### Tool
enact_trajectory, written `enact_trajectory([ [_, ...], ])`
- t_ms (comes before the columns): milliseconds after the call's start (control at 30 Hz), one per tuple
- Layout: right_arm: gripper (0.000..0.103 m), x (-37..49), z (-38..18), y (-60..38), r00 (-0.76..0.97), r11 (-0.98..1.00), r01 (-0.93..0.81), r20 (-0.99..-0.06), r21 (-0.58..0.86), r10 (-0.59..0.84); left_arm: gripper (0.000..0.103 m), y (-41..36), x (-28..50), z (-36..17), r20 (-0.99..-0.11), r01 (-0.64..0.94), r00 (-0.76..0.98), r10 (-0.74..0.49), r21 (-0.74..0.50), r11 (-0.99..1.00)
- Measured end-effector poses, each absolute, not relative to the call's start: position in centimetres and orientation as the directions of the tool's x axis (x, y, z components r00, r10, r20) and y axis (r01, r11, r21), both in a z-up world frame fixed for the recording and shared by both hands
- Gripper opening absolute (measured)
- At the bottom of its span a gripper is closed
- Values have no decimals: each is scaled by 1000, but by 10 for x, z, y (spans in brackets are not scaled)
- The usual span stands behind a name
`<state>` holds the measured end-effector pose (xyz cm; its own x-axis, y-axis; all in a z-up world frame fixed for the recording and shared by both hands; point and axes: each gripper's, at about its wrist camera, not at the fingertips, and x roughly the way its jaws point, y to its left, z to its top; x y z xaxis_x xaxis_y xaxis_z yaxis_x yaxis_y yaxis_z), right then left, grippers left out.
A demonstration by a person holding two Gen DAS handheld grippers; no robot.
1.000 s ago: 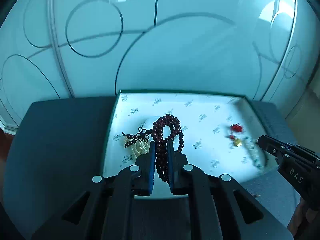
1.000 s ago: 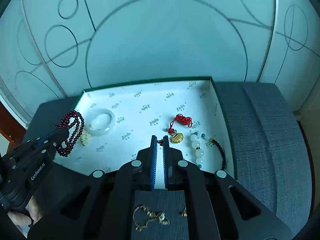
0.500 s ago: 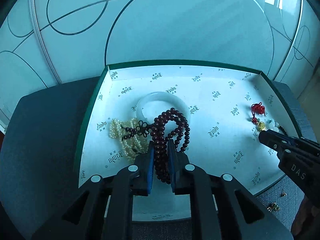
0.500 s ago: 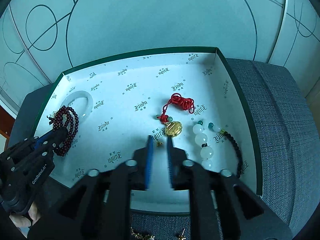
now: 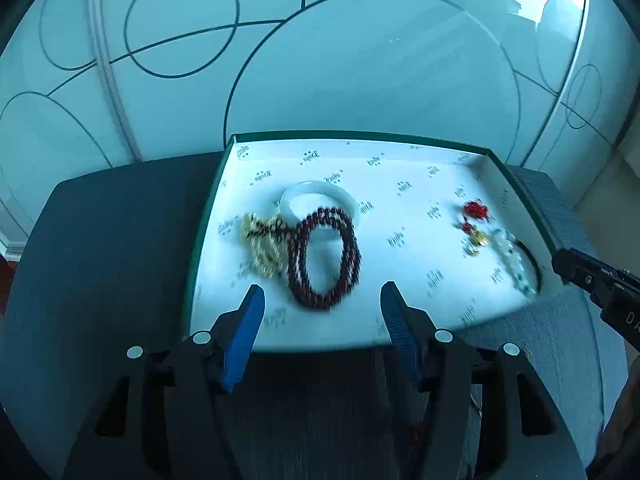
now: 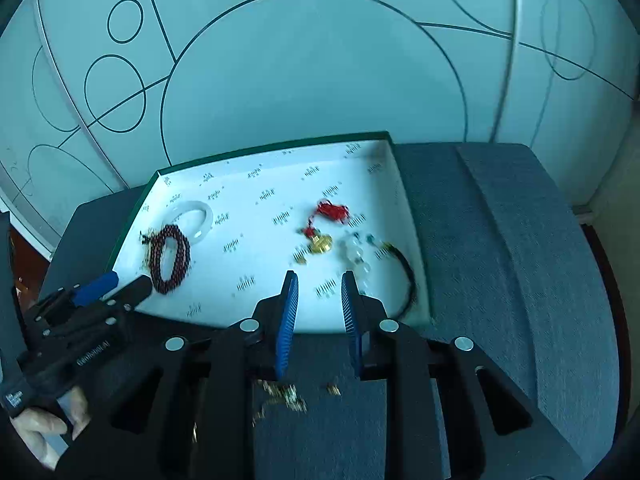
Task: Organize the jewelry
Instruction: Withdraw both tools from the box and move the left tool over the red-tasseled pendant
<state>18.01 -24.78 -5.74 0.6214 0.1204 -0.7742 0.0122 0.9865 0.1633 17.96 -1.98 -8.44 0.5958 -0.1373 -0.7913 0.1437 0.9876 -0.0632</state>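
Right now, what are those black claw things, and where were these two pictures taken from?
They are two grabbers that a person holds, one in each hand. Each carries a small camera that looks out along its own fingers, so one picture comes from the left grabber and the other from the right grabber. In the right view a hand holds the left grabber.

Both look into a white box with a green rim, on a grey cushion. In the box lie a dark red bead string, a white bangle, pearls, a gold charm on a red cord, and a pale bead bracelet. Small gold pieces lie on the cushion outside it.

The left jaws are opening and the bead string lies free. Neither grabber holds anything.
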Motion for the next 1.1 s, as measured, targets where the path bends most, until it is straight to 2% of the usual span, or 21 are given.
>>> enact_trajectory([
  [433, 23, 98, -79, -260, 576, 986, 69, -813, 151, 84, 60, -16, 108, -98, -810, 131, 559, -177, -125, 984],
  [1100, 22, 80, -94, -264, 542, 986, 84, -837, 144, 76, 60, -41, 90, -113, -827, 159, 529, -193, -127, 979],
])
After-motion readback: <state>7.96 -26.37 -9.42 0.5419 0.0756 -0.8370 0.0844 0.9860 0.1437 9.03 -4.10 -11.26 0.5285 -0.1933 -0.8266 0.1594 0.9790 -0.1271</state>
